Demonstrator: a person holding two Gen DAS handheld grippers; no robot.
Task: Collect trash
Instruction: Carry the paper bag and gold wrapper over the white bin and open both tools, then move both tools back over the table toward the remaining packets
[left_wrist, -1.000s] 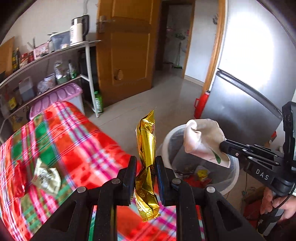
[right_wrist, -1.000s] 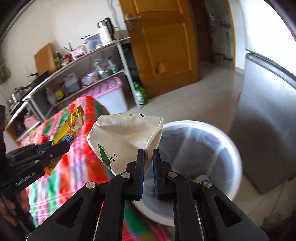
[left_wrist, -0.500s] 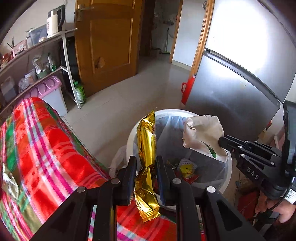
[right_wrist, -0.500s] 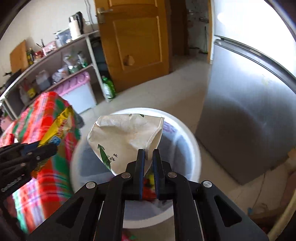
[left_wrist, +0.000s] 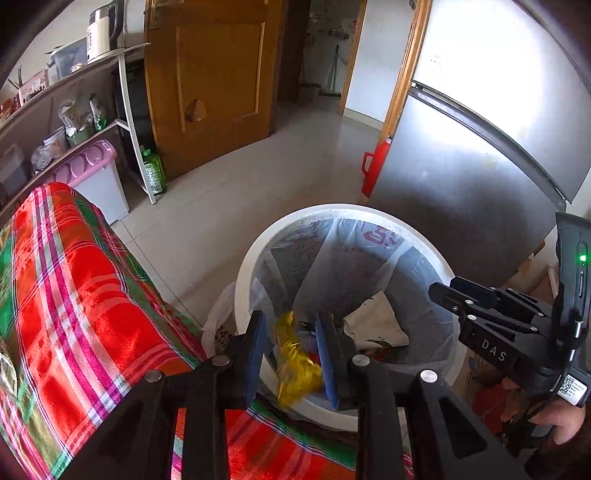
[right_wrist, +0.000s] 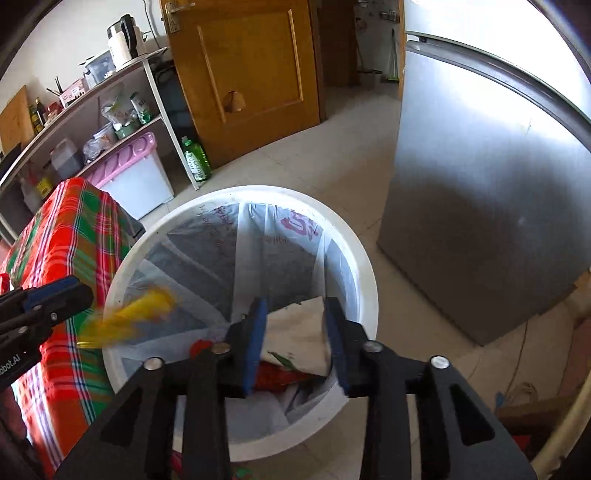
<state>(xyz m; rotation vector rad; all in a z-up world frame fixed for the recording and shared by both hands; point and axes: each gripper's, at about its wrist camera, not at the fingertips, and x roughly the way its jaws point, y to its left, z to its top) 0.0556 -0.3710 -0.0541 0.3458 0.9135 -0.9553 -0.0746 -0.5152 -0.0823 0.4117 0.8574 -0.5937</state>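
The white bin (left_wrist: 332, 210) with a clear liner stands on the floor beside the plaid-covered table (left_wrist: 74, 295). My left gripper (left_wrist: 291, 354) hangs over the bin's near edge, its jaws opening. The gold wrapper (left_wrist: 295, 365) is a blur falling between them, free of the pads. My right gripper (right_wrist: 295, 343) is over the bin (right_wrist: 240, 192) too, jaws opening. The beige paper bag (right_wrist: 299, 332) shows between its fingers but lies loose on the trash inside, as the left wrist view shows (left_wrist: 376, 325). The right wrist view has the wrapper (right_wrist: 129, 317) dropping below the left gripper (right_wrist: 55, 299).
A steel fridge (left_wrist: 480, 177) stands close behind the bin, with a red container (left_wrist: 375, 166) at its corner. A wooden door (left_wrist: 214, 81), shelves with a kettle (left_wrist: 103, 29), a purple-lidded box (left_wrist: 92, 173) and a green bottle (left_wrist: 153, 173) line the back. A hand (left_wrist: 557, 424) holds the right gripper.
Both grippers came down over the bin and parted their jaws. The gold wrapper slipped out of the left one and the paper bag dropped from the right one into the bin.
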